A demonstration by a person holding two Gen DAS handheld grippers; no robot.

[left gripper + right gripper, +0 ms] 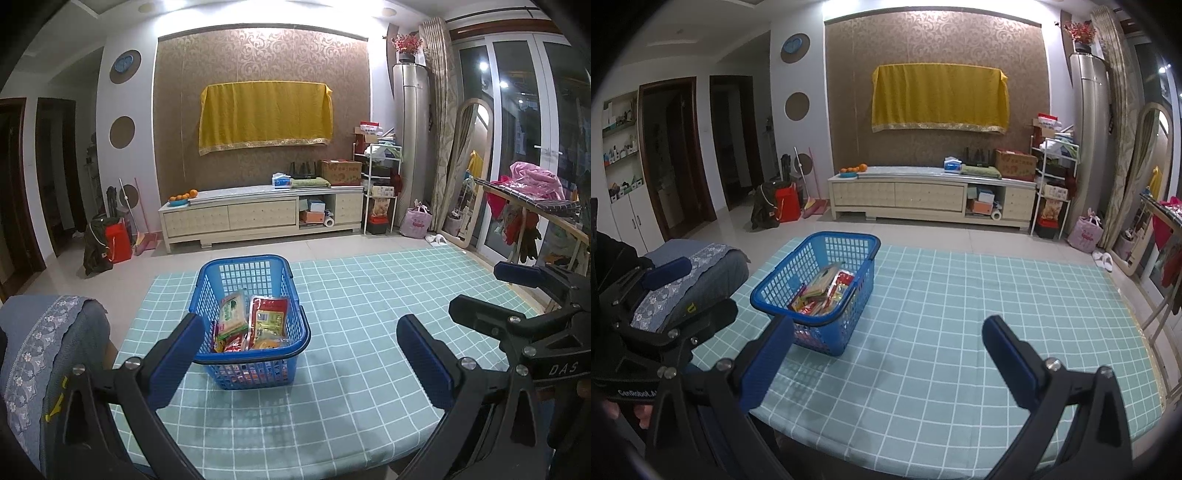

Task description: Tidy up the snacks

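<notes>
On the table's teal checked cloth (pixel 369 295), toward its left side, we are seeing one blue plastic basket (pixel 251 321) standing upright. Inside it we are counting several snack packets (pixel 255 325): a green-and-yellow one leaning at left, a red one beside it, more lying beneath. Near us, we are holding the left gripper (pixel 299 354) released, fingers spread wide, gripping nothing, its left finger overlapping the basket's near corner. We are holding the right gripper (pixel 886 354) likewise spread and empty, right of the basket. Left of the table, a grey-blue embroidered cover (pixel 40 350) is draping a chair.
</notes>
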